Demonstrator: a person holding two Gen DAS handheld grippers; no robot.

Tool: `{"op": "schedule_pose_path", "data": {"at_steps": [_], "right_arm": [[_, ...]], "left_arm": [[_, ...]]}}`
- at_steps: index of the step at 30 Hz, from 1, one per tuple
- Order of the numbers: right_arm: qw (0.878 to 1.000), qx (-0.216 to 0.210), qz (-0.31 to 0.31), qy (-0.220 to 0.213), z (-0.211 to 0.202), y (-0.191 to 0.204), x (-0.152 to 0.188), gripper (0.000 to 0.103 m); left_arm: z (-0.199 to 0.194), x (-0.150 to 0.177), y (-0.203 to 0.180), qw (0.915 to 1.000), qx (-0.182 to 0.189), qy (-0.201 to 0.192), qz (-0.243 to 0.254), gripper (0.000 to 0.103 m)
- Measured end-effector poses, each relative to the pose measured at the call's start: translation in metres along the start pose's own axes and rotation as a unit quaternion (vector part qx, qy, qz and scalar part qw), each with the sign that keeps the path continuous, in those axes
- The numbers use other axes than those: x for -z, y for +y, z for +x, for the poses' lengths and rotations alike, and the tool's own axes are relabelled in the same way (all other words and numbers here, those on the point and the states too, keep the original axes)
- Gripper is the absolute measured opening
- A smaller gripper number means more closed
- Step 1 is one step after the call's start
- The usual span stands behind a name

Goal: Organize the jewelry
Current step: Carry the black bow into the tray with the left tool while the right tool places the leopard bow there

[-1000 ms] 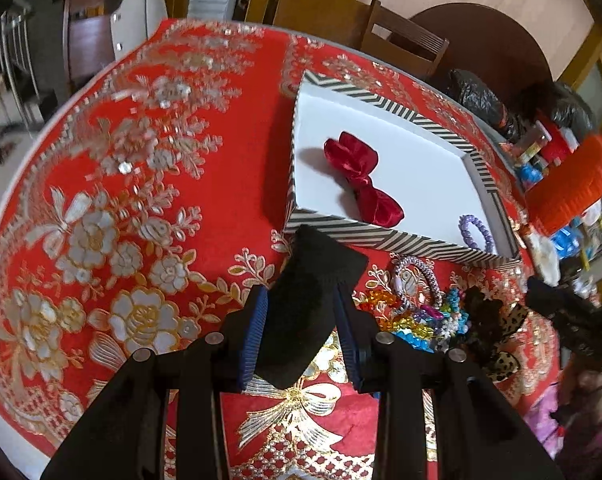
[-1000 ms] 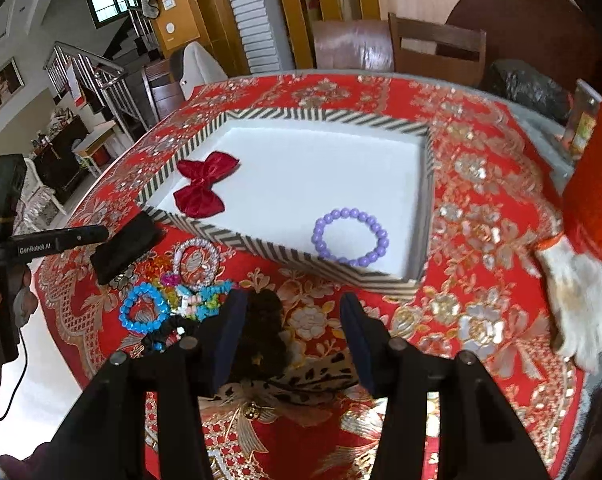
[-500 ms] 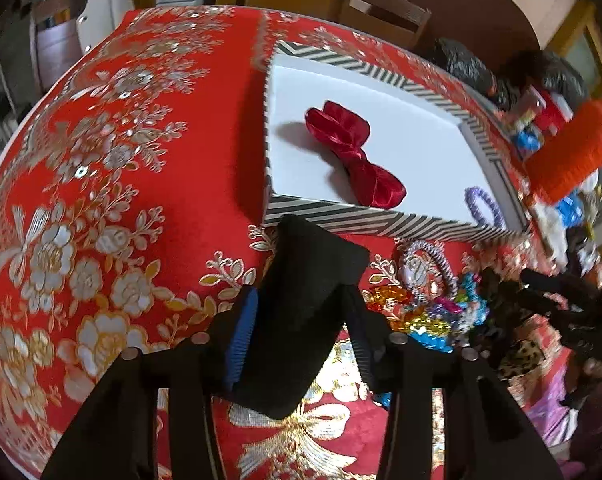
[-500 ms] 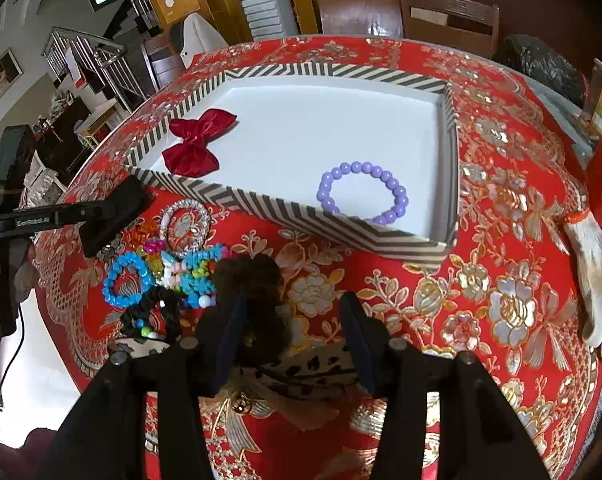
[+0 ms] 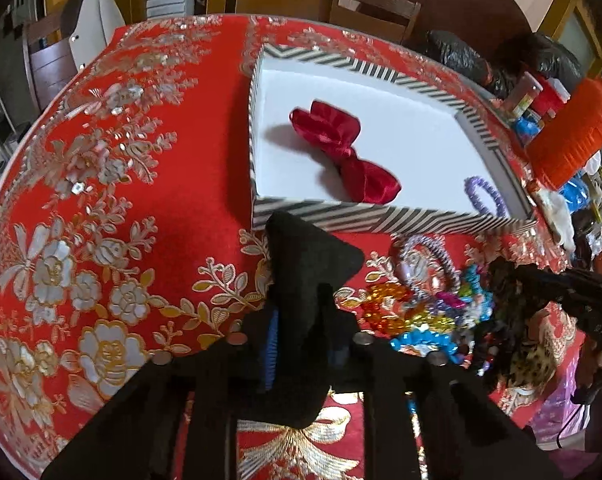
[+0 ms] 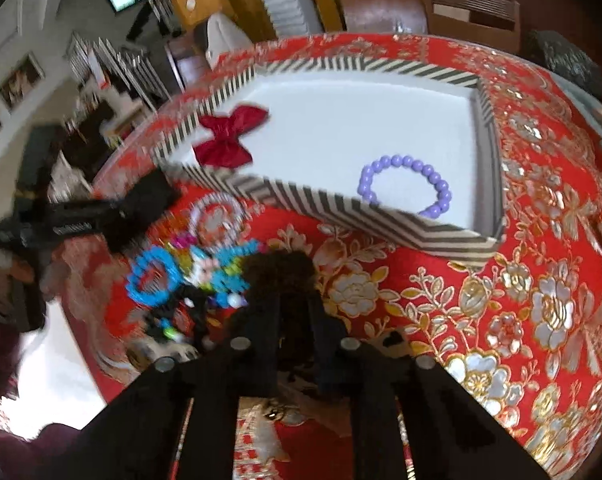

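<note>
The striped tray (image 6: 381,216), already holding a red bow (image 6: 231,136) and a purple bead bracelet (image 6: 407,186), lies at twelve o'clock from both grippers, with loose bracelets (image 6: 189,272) heaped before its near wall. The left gripper (image 5: 301,344) has just clamped onto a black pouch (image 5: 305,264), and the right gripper (image 6: 293,320) onto a dark scrunchie (image 6: 279,270). This looks like the pickup step; next, each piece needs lifting over the near wall into the tray.

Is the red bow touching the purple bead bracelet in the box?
Apart. The right wrist view shows bare white box floor between the red bow and the purple bead bracelet.
</note>
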State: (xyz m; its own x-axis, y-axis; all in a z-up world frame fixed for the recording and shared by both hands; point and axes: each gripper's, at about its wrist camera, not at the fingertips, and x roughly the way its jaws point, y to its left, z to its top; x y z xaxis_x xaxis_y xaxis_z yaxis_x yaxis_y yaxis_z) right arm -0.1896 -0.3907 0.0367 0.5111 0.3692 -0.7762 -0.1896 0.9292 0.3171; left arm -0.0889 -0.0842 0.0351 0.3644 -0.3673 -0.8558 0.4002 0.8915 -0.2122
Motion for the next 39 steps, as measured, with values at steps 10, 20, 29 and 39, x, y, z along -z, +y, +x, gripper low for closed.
{"op": "schedule_pose_path", "data": {"at_steps": [10, 20, 29, 39], "right_arm": [[0.997, -0.034, 0.001, -0.074, -0.066, 0.007, -0.022, 0.010], [0.993, 0.009, -0.003, -0.119, -0.087, 0.000, -0.061, 0.010], [0.990, 0.072, 0.009, -0.123, -0.067, -0.028, -0.102, 0.010], [0.989, 0.093, 0.039, -0.112, -0.027, -0.054, -0.136, 0.010]], "left_arm": [[-0.052, -0.020, -0.018, 0.9978, 0.030, -0.058, 0.011, 0.003], [-0.056, -0.058, -0.035, 0.9956, 0.012, -0.089, 0.028, 0.003], [-0.023, -0.099, -0.039, 0.9953, -0.018, -0.090, 0.030, 0.003], [0.022, -0.138, -0.035, 0.9964, -0.036, -0.072, 0.026, 0.003]]}}
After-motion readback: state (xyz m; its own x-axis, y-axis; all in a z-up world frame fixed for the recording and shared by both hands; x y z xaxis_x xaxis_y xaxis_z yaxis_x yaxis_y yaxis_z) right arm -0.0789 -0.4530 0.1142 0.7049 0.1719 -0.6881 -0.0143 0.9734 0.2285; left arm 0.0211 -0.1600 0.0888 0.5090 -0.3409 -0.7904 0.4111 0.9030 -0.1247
